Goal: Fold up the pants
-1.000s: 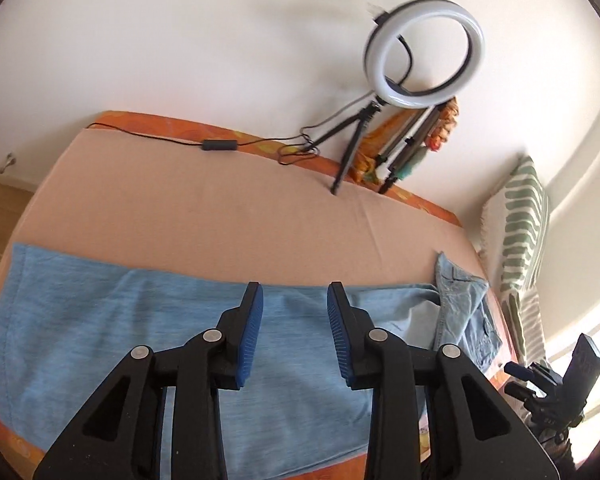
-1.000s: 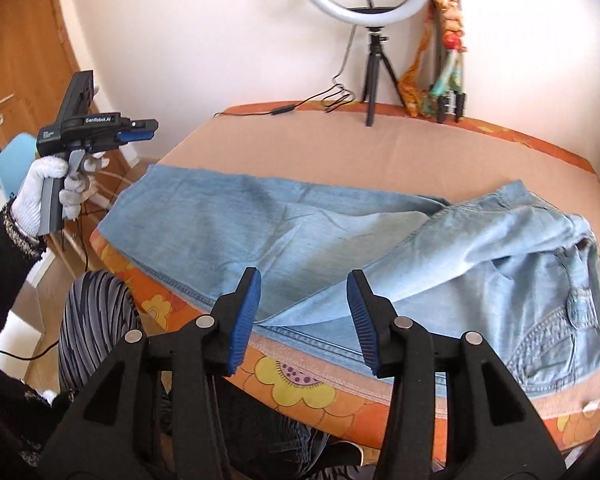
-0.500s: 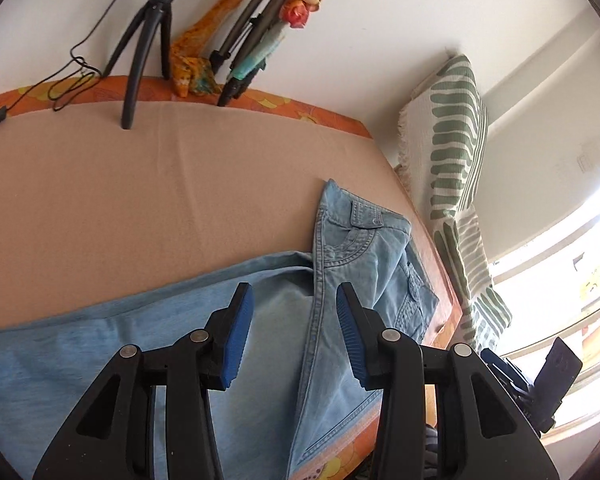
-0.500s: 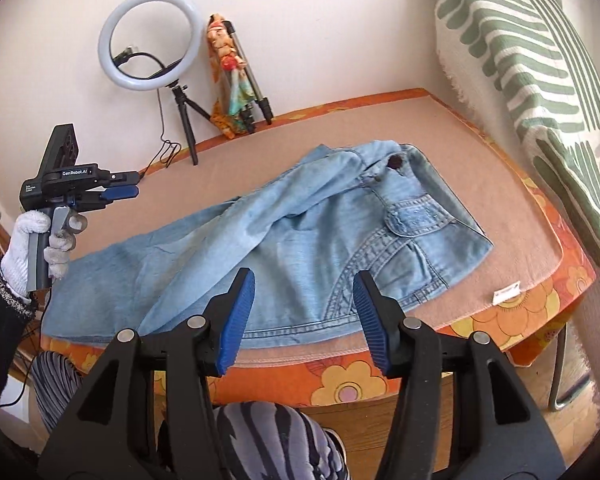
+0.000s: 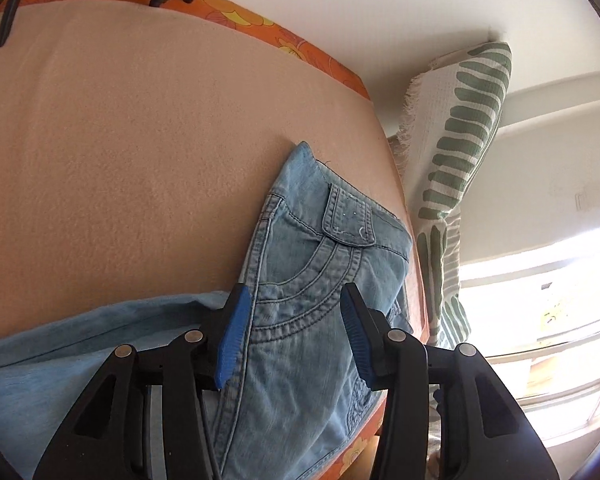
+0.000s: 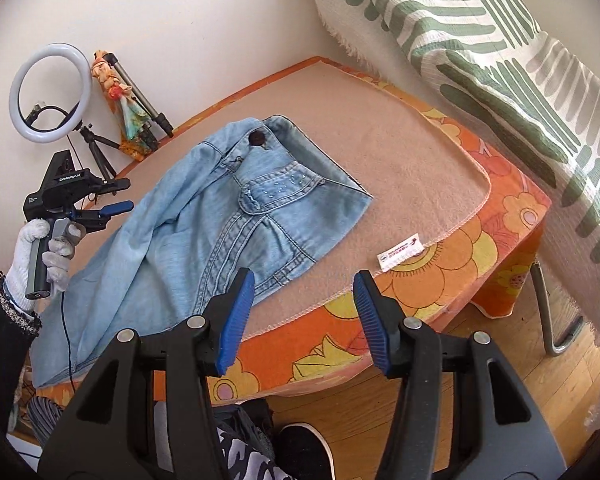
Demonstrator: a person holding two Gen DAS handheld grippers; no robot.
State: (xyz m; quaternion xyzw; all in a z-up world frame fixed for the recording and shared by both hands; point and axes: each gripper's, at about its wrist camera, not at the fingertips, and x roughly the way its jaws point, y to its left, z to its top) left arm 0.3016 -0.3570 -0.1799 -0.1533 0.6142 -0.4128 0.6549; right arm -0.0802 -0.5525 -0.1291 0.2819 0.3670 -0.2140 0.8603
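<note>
So the pants (image 6: 220,216) – light blue denim – are lying flat on a tan blanket (image 6: 400,152) that covers the table, with an orange flowered cloth (image 6: 440,280) hanging down underneath it. In the right wrist view they run from the waistband near the centre of the frame, dark button (image 6: 256,138) facing up, down to the lower left where the legs reach the table edge. The waist end looks a bit bunched, with a pocket flap showing.

In the left wrist view the left gripper (image 5: 292,328) sits at the bottom centre, hovering over the waist and pocket part of the pants (image 5: 308,280). Its blue pads are apart and the jaws are opening; denim shows in the gap behind them, but the pads aren't pinching any of it as far as I can see. The same gripper also shows up at the left edge of the right wrist view (image 6: 116,196), held by a white-gloved hand (image 6: 40,256) with a dark sleeve.

The right gripper (image 6: 304,316) is at the bottom centre of its own view, fingers spread with nothing between them – it's out over the near table edge, just to the right of the pants, not touching them.

Other stuff: a ring light (image 6: 50,92) on a small tripod in the upper left, a folded tripod with a colourful scarf beside it, and a green-and-white striped throw (image 6: 480,40) filling the upper right. A little white label (image 6: 400,256) sits at the blanket's edge.
</note>
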